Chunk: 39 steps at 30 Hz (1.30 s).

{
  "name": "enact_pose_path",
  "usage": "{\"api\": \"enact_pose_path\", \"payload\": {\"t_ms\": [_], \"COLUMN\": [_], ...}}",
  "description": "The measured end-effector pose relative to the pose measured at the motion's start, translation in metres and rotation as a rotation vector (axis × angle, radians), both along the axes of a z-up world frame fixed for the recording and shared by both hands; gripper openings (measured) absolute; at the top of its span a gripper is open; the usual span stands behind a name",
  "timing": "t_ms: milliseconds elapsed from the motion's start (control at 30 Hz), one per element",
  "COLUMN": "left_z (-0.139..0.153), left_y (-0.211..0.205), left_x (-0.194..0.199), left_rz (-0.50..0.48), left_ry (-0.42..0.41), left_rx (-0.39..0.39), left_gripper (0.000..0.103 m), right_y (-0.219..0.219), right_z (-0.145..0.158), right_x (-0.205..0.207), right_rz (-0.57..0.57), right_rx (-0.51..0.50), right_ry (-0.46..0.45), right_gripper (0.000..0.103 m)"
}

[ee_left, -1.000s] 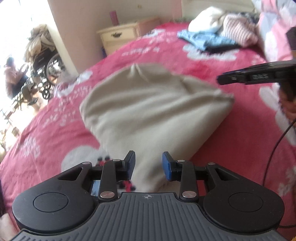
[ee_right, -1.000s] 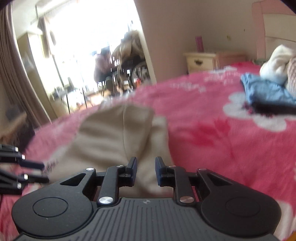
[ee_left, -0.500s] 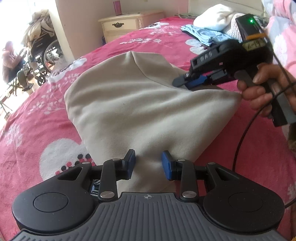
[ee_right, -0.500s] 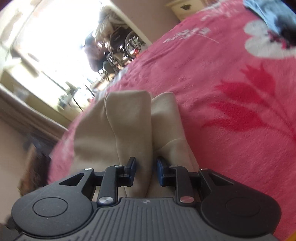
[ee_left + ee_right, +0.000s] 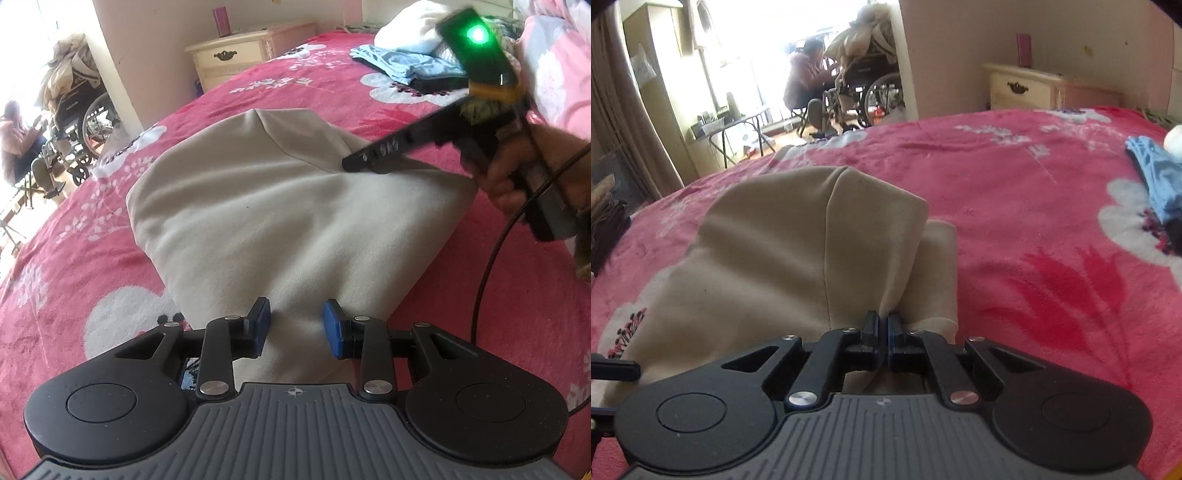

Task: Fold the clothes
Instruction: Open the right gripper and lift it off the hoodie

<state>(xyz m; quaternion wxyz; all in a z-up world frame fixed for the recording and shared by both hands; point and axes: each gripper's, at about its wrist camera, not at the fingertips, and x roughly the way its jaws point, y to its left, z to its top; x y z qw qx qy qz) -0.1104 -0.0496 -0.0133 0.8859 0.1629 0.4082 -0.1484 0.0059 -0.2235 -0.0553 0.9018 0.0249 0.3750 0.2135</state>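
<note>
Right gripper (image 5: 882, 325) clamped on a pinched fold of the beige soft-fabric garment (image 5: 798, 258), left gripper (image 5: 295, 325) with blue pads (image 5: 332, 328) apart over the same garment's near end, spread flat on the pink floral fleece blanket (image 5: 74, 266).

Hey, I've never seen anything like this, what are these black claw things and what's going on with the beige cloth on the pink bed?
A person holds a hand-held gripper in each hand, each with its own camera looking along two fingers. The left view shows the left hand-held gripper, jaws apart around the near end of a beige garment on the pink floral bedspread. The right view shows the right hand-held gripper pinching a fold of that garment. Other clothes lie farther up the bed.
</note>
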Motion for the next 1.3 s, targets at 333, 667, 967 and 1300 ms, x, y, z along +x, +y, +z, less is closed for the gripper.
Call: {"api": "enact_pose_path", "payload": {"t_ms": [333,667,967,1300], "left_z": [-0.001,0.000,-0.002,-0.005], "left_y": [0.002,0.006,0.008,0.008], "left_x": [0.000,-0.002,-0.004,-0.015], "left_rz": [0.014,0.017,0.032,0.044], "left_ry": [-0.012,-0.014,-0.024,-0.077], "left_rx": [-0.013,-0.032,-0.057,-0.080], "left_gripper": [0.033,0.033,0.033,0.033], "right_y": [-0.025,0.002,0.039,0.093], "right_z": [0.064,-0.012,0.045,0.041], "right_x": [0.023,0.080,0.088,0.091], "right_rz": [-0.056,-0.108,0.042,0.101], "right_rx": [0.195,0.135,0.141,-0.082], "right_ry": [-0.023,0.138,0.050,-0.009], "right_gripper": [0.008,0.001,0.004,0.004]}}
